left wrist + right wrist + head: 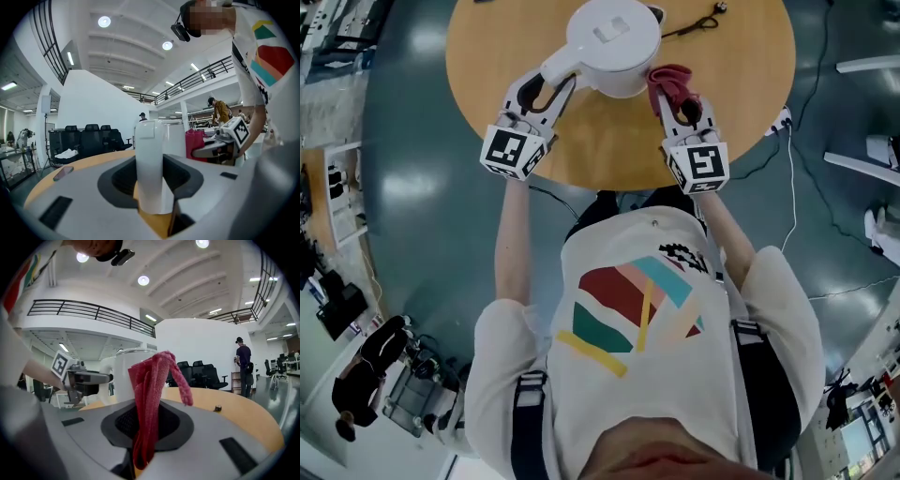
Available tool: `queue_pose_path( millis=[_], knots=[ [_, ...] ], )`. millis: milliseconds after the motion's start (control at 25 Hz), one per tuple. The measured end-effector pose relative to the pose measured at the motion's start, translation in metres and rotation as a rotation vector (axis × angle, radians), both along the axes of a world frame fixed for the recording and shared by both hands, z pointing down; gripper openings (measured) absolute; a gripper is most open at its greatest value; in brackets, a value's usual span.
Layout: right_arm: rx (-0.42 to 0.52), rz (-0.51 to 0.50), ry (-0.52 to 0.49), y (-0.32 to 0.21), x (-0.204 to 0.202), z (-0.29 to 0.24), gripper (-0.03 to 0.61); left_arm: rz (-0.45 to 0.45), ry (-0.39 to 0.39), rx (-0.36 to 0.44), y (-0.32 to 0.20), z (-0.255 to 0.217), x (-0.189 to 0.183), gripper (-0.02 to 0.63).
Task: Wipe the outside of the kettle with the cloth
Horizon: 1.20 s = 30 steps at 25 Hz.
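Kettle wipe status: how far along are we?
Done: left gripper clamps the handle, steadying the kettle; right gripper grips the red cloth. In hand: the cloth is up at the kettle's right side; contact unclear. Left: the wipe round the body; nothing shows how much has been covered.

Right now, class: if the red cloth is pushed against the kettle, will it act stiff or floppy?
Probably floppy: the cloth bunches in folds in the right tongs and its free corner droops. Likely light, as a narrow pinch carries it. Against the kettle it should mould to the wall.
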State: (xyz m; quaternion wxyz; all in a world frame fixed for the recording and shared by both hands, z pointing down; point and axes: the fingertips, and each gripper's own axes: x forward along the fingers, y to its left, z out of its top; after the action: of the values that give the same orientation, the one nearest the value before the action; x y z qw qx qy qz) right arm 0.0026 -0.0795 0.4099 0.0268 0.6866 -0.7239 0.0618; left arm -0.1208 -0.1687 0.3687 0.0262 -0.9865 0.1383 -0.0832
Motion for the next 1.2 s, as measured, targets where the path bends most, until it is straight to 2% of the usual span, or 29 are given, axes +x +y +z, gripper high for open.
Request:
queue_pose_path(
  millis=[160,280,360,480,640,960,1200],
  knots=[
    [0.009,-0.048,0.008,0.003,-0.064,0.015,0.038,0.026,0.008,-0.022,0.001,-0.001,-0.001,0.192],
    [0.020,-0.049,0.103,-0.013,-0.097,0.029,0.038,0.056,-0.005,-0.027,0.001,-0.001,0.000,0.190],
    [0.020,-0.007,0.163,-0.026,-0.108,0.038,0.038,0.071,-0.011,-0.031,0.002,-0.001,0.000,0.190],
    [0.004,0.067,0.184,-0.043,-0.112,0.048,0.038,0.083,-0.009,-0.033,0.003,-0.002,-0.001,0.189],
    [-0.004,0.087,0.189,-0.055,-0.112,0.056,0.038,0.095,0.003,-0.037,0.004,-0.001,-0.001,0.189],
    [-0.015,0.035,0.236,-0.036,-0.099,0.056,0.038,0.107,0.005,-0.031,0.000,0.002,-0.001,0.190],
    [-0.001,-0.037,0.286,-0.012,-0.072,0.050,0.038,0.120,-0.011,-0.035,0.000,0.005,-0.002,0.190]
  ],
)
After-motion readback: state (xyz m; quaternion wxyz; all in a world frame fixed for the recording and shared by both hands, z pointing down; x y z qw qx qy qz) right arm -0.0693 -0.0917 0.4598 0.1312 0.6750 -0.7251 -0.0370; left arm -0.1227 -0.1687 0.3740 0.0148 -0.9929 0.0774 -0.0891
